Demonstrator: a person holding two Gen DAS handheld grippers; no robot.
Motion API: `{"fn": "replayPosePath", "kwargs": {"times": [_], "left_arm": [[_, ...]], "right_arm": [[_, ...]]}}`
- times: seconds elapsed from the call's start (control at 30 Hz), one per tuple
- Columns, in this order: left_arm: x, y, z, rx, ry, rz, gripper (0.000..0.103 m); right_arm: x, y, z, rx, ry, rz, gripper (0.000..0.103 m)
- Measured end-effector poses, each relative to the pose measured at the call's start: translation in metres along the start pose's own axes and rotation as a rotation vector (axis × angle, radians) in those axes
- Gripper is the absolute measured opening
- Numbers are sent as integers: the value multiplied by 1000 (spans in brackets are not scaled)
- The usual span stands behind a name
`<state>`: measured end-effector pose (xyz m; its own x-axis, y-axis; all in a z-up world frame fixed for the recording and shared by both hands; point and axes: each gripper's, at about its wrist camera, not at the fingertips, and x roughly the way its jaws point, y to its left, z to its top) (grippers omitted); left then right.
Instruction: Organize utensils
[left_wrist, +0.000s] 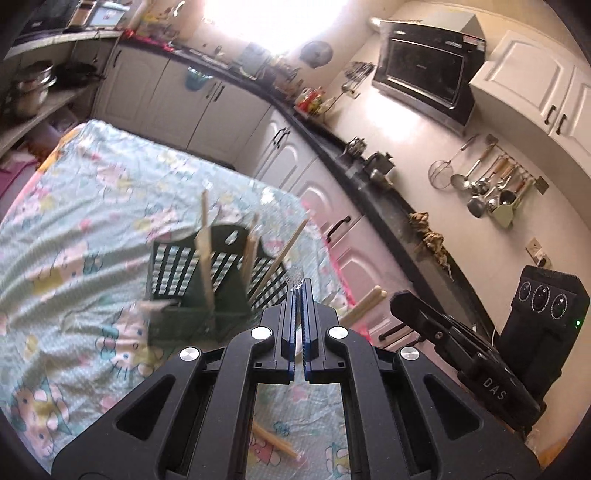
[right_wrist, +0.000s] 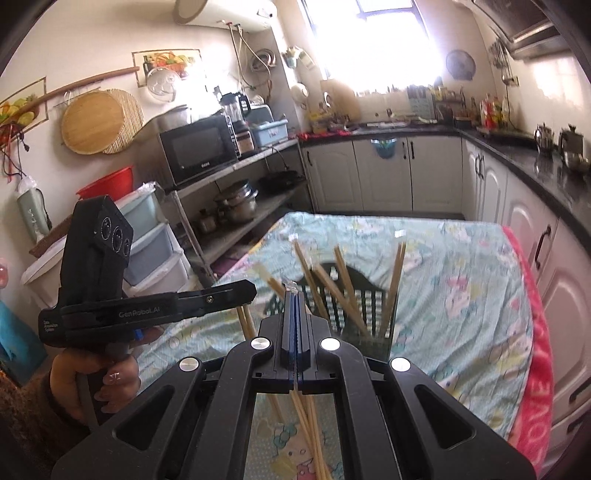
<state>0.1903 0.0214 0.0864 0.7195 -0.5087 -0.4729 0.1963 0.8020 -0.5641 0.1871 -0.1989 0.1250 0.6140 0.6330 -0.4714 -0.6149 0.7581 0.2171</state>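
Observation:
A dark green slotted utensil basket stands on the floral tablecloth, with several wooden chopsticks upright in it. It also shows in the right wrist view. My left gripper is shut on a clear crystal-tipped chopstick, held above the table right of the basket. My right gripper is shut on a chopstick with a clear tip; its shaft hangs below the jaws. The left gripper's body shows at the left of the right wrist view.
Loose chopsticks lie on the tablecloth under my left gripper, and more under my right. Two ends lie at the table's right edge. White cabinets and a black counter run behind; a metal shelf stands left.

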Motion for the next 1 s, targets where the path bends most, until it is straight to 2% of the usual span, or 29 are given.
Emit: {"fn": "replayPosePath", "kwargs": {"times": [0.43,0.77,1.0], "left_arm": [[-23,-42,67,84,-140,-35,0],[-24,-57,105,146,-223,13,0],[-17,-55,111,156,-246,46,0]], "right_arm": [[-17,6,63,-55,-132,-1,1],[-13,-9,89,-46,-190,-52,1],[-2,-17,96,-52,-207,-54,1]]}}
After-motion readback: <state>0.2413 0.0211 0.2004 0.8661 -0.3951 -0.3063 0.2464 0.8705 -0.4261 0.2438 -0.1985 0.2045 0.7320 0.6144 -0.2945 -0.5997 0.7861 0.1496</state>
